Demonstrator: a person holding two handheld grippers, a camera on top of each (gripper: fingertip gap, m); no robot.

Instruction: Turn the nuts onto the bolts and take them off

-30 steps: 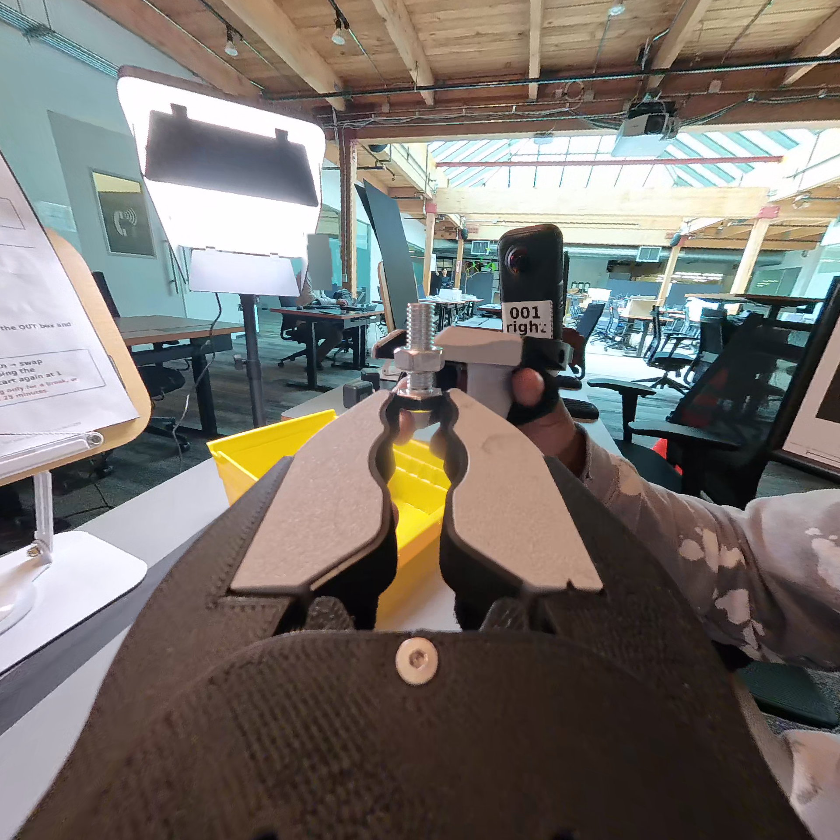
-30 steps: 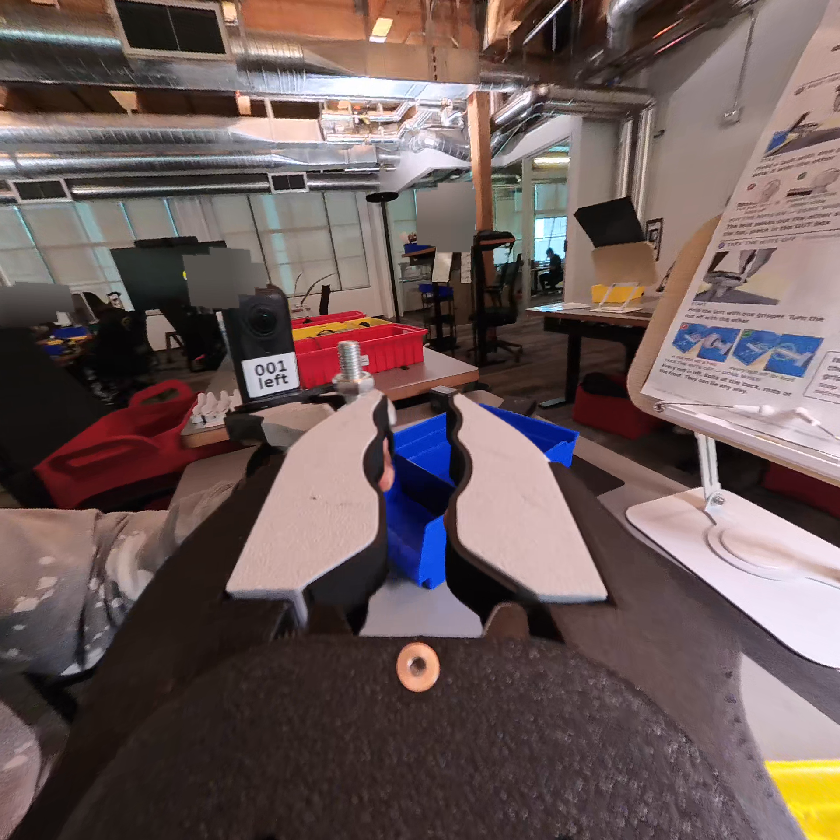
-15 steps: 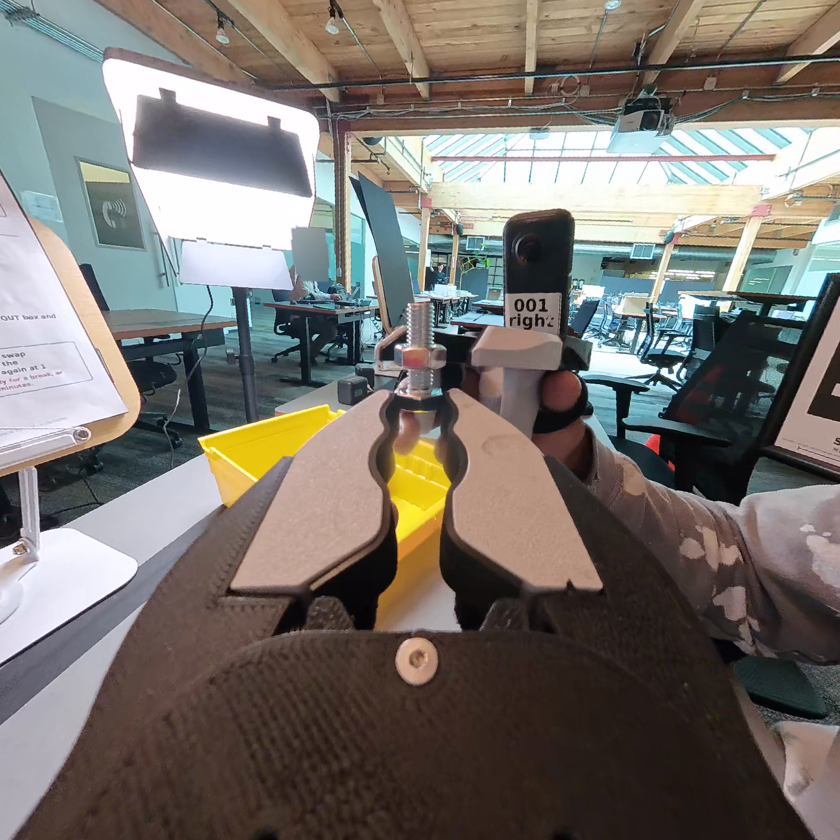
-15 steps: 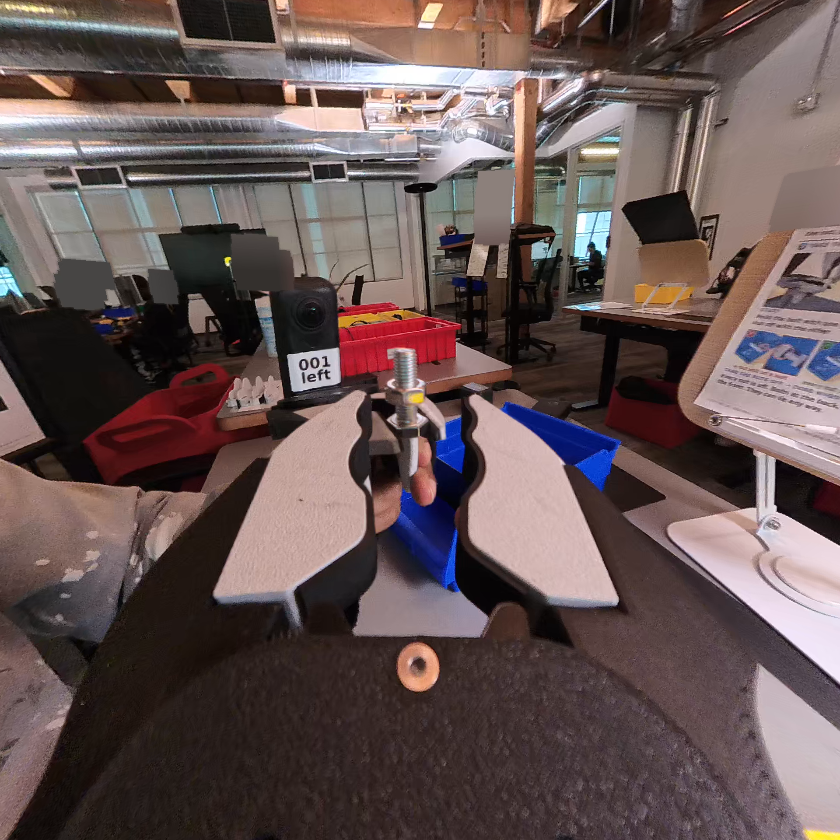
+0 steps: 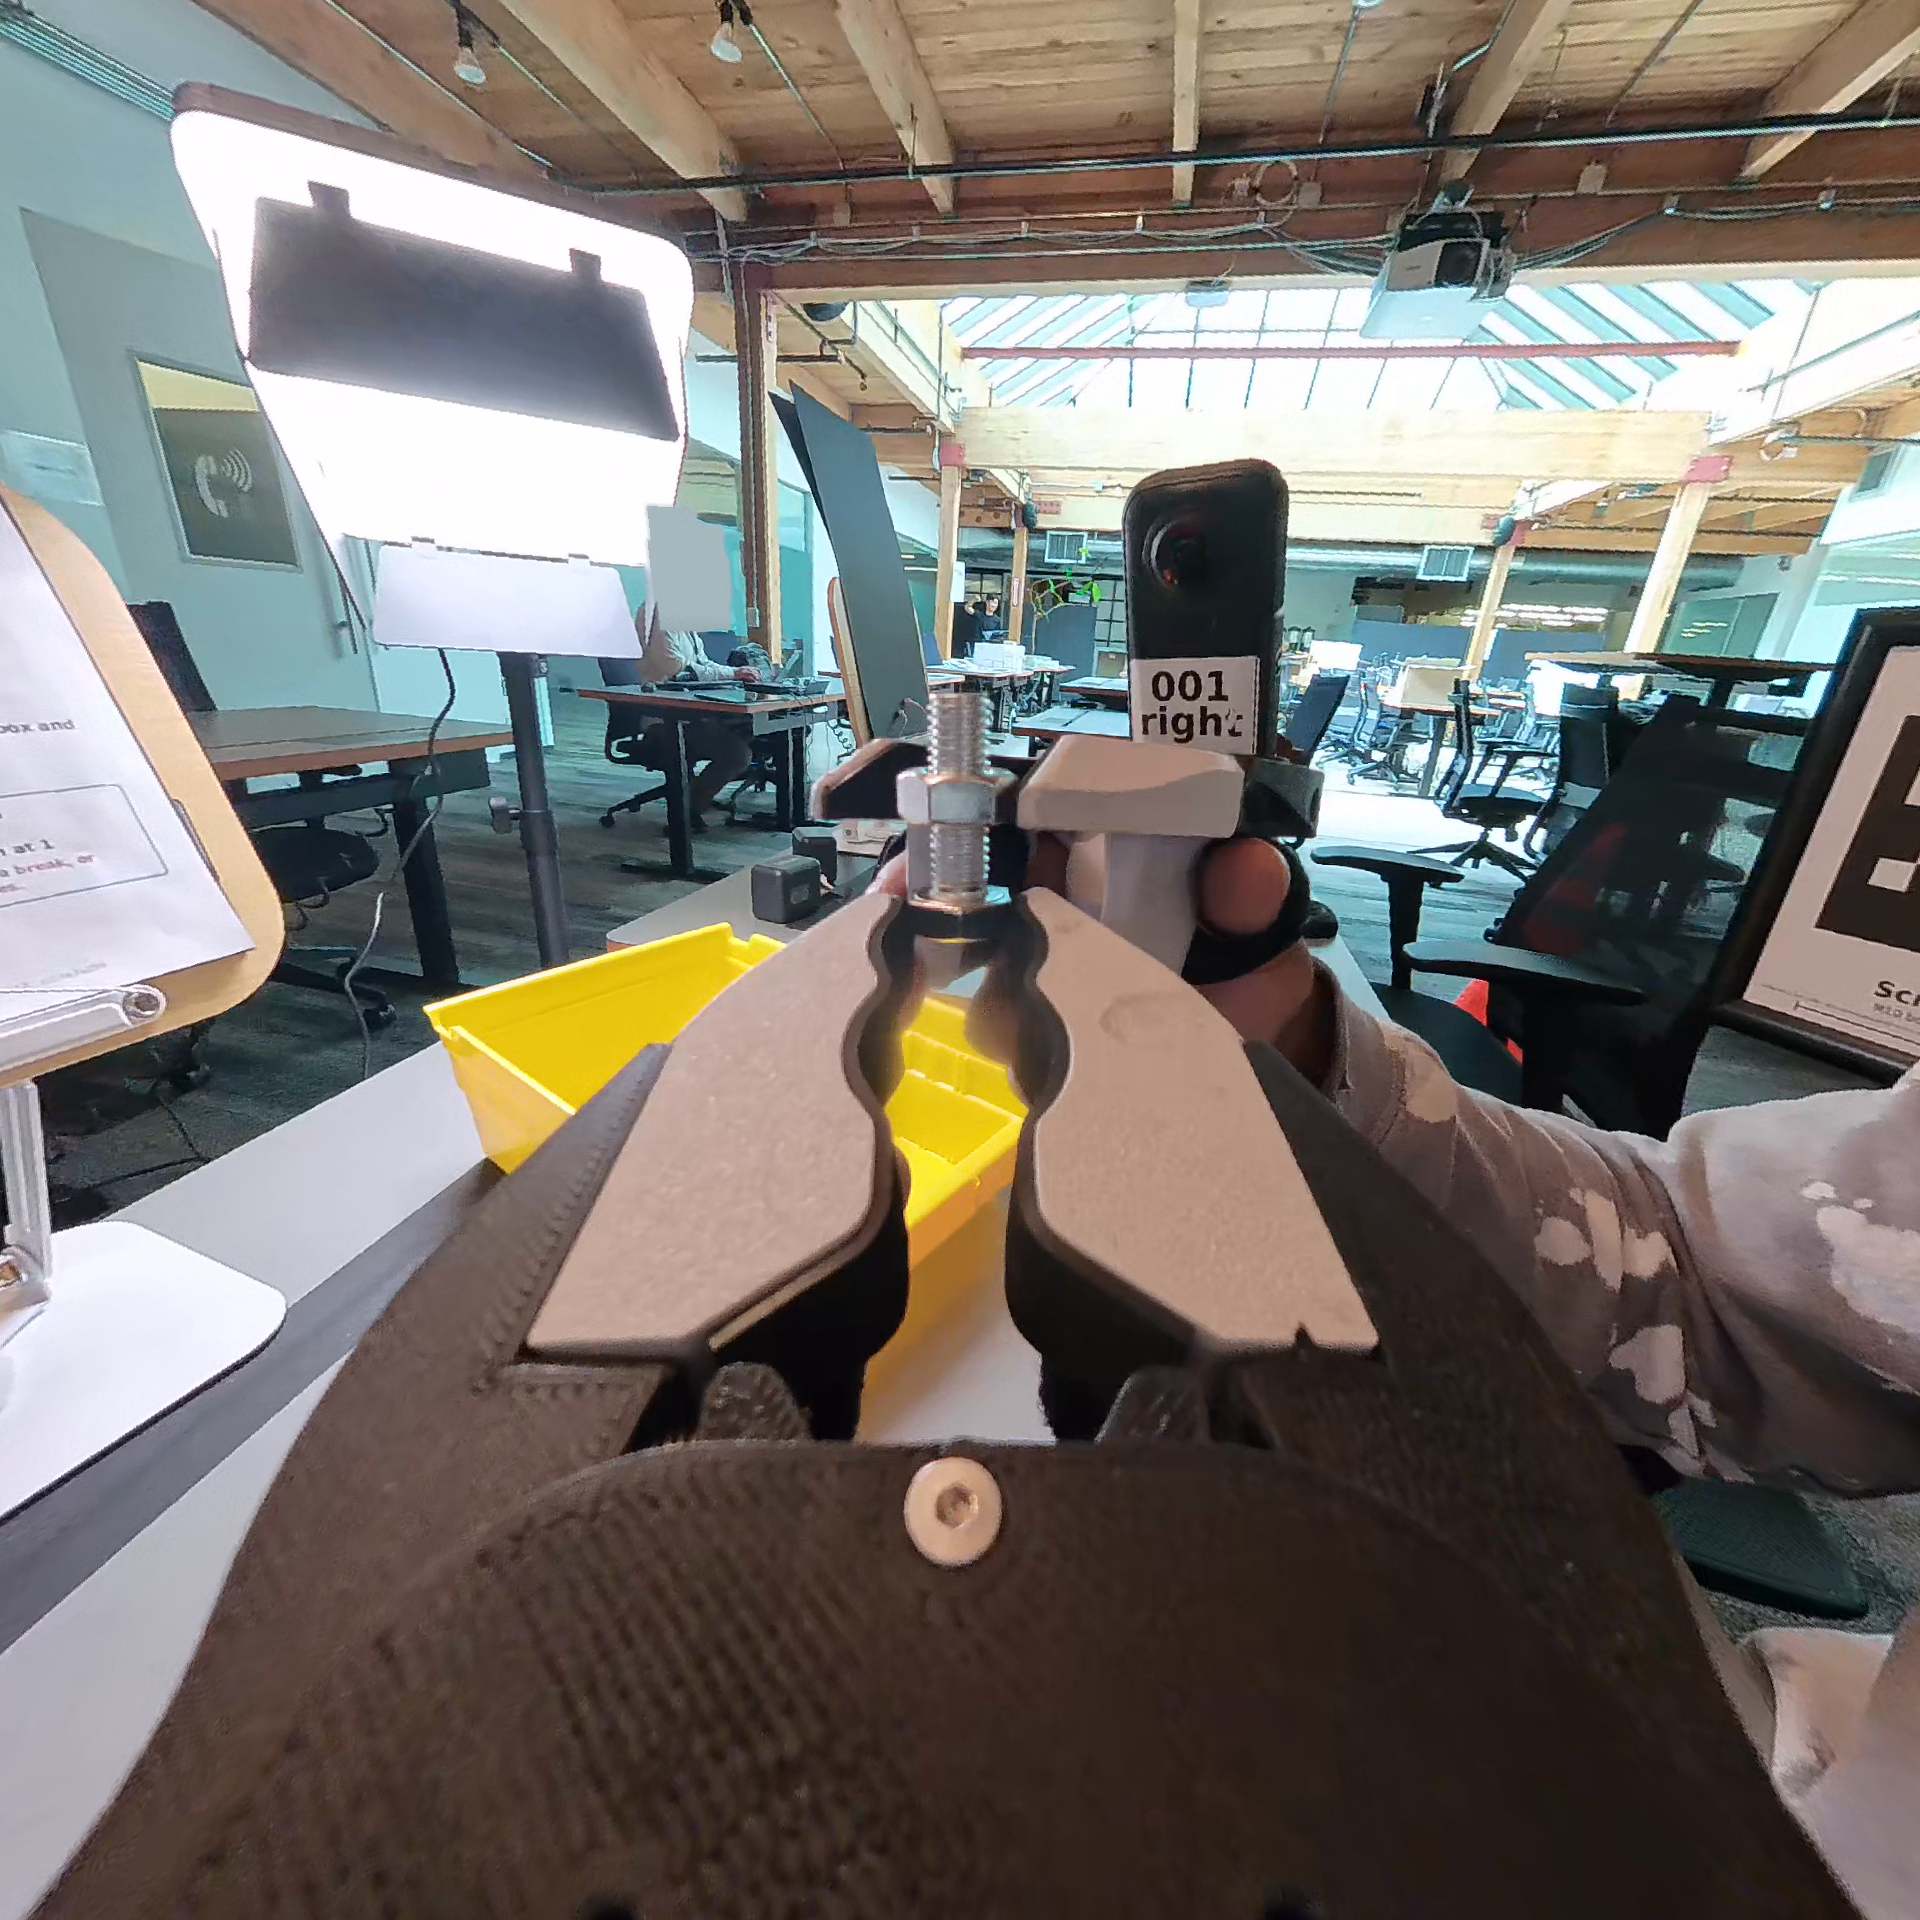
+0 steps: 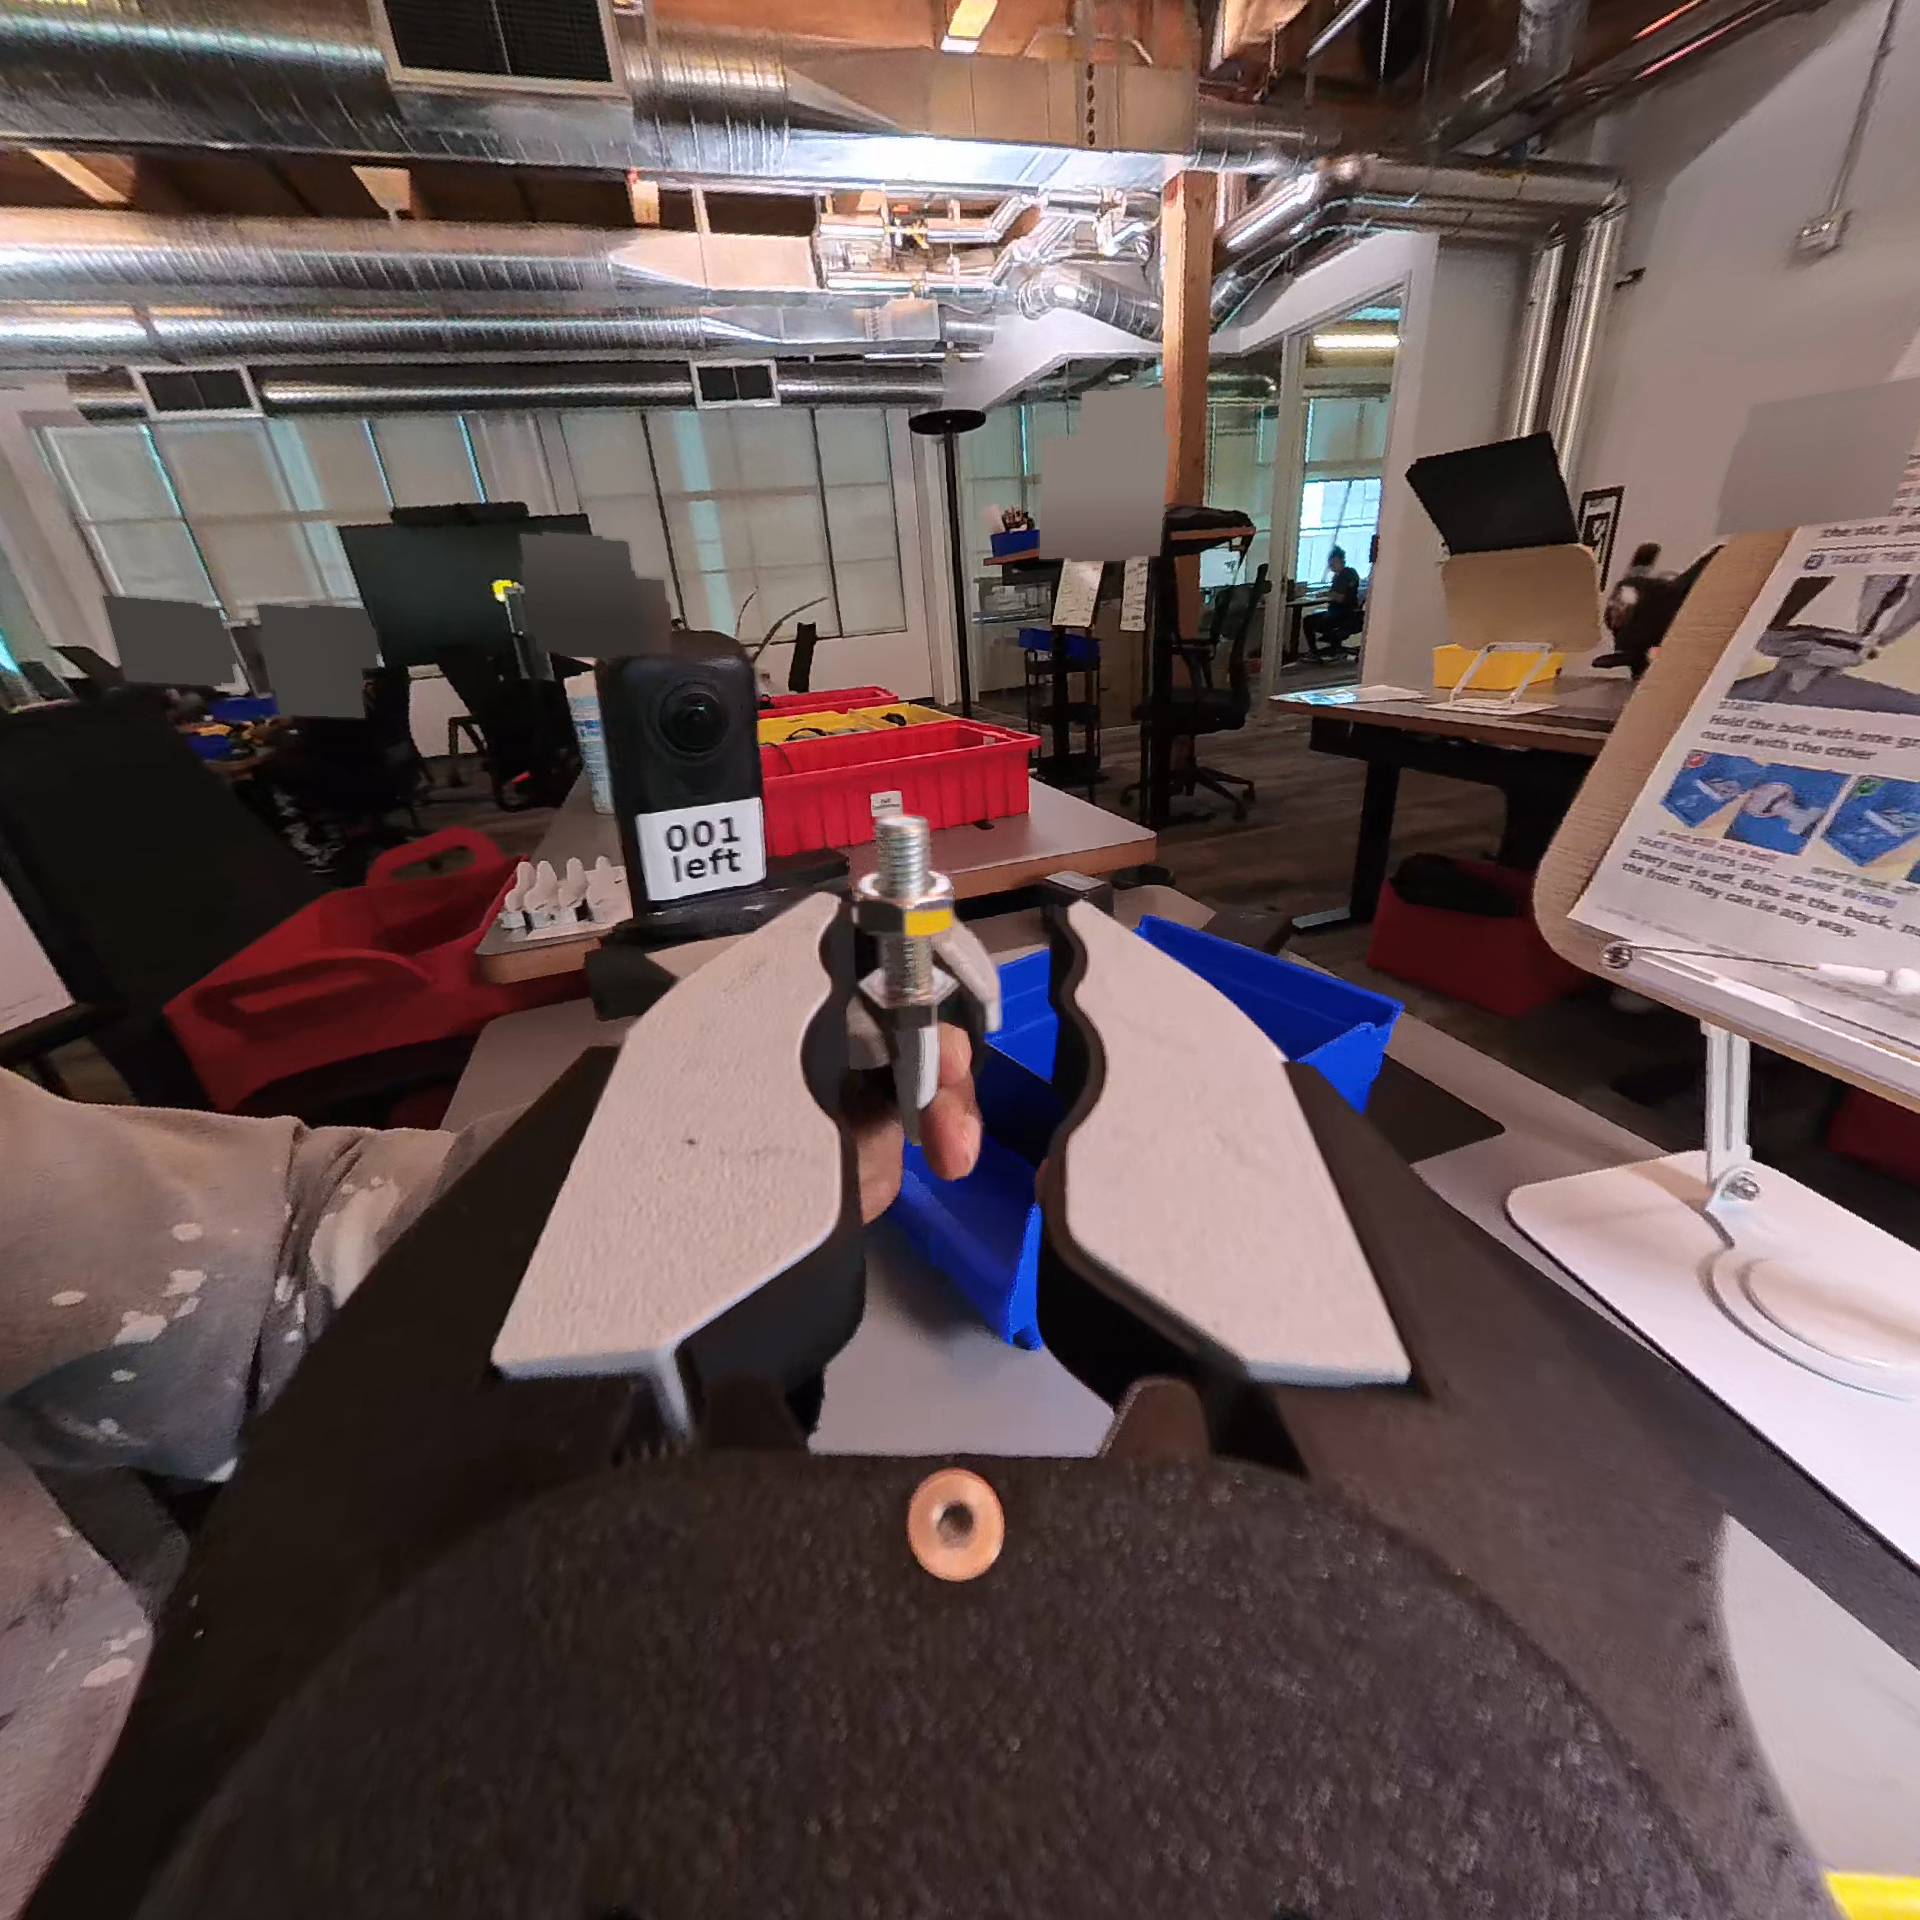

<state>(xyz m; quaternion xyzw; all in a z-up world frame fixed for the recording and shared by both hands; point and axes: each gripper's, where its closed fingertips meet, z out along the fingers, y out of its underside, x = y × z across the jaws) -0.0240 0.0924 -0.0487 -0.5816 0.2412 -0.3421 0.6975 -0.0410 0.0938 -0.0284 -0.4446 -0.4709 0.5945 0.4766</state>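
My left gripper [image 5: 951, 923] is shut on the head of a silver bolt [image 5: 956, 748] and holds it upright above the table. A hex nut [image 5: 954, 805] sits on the thread a little above the head. My right gripper [image 6: 951, 920] is open, its fingertips on either side of the nut [image 6: 902, 906], which is closer to the left finger. In the left wrist view the right gripper's grey finger [image 5: 1122, 800] stands just right of the nut. The left gripper [image 6: 920, 1013] also shows in the right wrist view, gripping the bolt [image 6: 902, 852] from below.
A yellow bin [image 5: 623, 1029] lies beyond my left gripper and a blue bin [image 6: 1278, 997] beyond my right one, both on the grey table [image 5: 260, 1195]. Instruction boards on white stands [image 5: 104, 831] [image 6: 1766, 831] flank the workspace. A light panel [image 5: 447, 416] stands behind. Only a small space, under 4 cm, lies between the two pairs of fingers.
My right gripper has opened wider and swung across, so the bolt and nut now stand between its fingertips. The left gripper has kept its hold on the bolt.
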